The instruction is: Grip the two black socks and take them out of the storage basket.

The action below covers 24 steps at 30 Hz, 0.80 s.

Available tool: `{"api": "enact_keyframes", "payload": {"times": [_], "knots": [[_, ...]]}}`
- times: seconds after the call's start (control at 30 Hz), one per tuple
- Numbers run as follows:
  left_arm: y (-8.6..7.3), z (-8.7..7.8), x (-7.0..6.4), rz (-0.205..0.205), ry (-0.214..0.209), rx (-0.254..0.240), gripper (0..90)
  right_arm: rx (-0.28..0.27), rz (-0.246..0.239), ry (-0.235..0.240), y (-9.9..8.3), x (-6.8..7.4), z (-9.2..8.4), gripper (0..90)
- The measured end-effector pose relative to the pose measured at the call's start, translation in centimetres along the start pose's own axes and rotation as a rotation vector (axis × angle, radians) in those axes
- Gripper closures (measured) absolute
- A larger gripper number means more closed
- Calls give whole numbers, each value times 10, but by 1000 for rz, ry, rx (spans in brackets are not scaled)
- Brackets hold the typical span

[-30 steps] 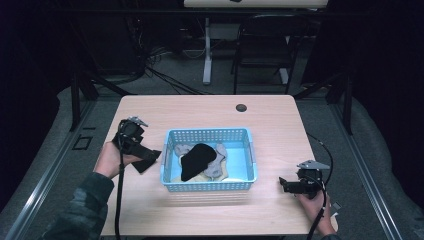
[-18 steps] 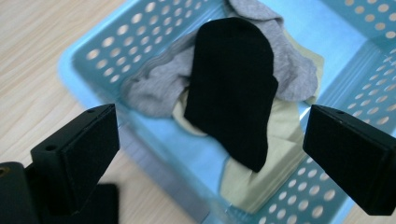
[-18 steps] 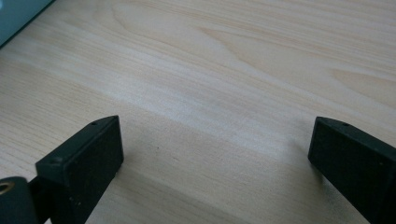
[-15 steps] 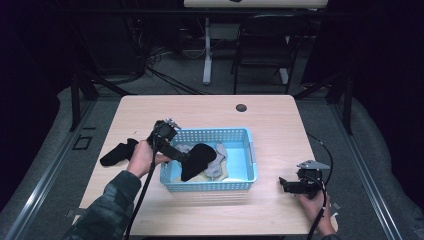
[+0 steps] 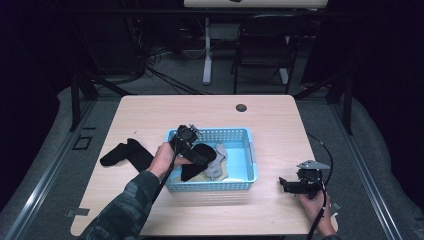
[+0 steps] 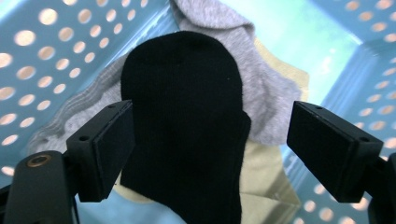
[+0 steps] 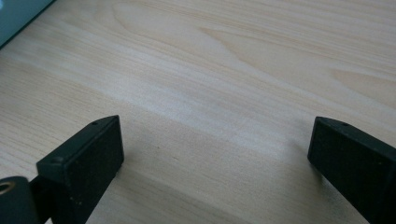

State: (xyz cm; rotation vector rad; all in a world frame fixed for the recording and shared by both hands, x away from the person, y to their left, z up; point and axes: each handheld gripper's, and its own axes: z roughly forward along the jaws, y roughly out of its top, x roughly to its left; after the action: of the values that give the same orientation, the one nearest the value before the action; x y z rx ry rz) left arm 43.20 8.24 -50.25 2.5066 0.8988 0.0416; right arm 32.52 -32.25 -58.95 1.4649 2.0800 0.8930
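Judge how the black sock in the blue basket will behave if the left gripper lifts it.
The black sock looks like soft knit lying limp over a grey sock, so it would probably droop. It seems light. Its knit might drag the grey sock along.

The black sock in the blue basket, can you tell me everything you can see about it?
The black sock looks like soft, finely knitted cloth, plain and dark all over, with a rounded end pointing away from the left gripper's camera. It lies flat on top of a grey sock and a pale yellow cloth inside the blue basket, a plastic one with rows of holes. The left gripper has its jaws on either side of the sock; they have just been closing, with the pads not yet pressing it.
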Motion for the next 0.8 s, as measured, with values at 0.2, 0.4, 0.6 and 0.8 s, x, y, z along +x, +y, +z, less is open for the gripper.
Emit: {"api": "enact_keyframes", "payload": {"times": [0.2,0.4,0.6,0.8], "knots": [[5,19,1,-7,-3,65,201,-2,-1,0,0,0,0,29],[7,28,0,-2,37,120,254,0,0,0,0,0,0,29],[7,38,-3,2,89,175,384,0,-1,0,0,0,0,29],[6,37,-3,12,78,172,663,-2,-1,0,0,0,0,29]]}}
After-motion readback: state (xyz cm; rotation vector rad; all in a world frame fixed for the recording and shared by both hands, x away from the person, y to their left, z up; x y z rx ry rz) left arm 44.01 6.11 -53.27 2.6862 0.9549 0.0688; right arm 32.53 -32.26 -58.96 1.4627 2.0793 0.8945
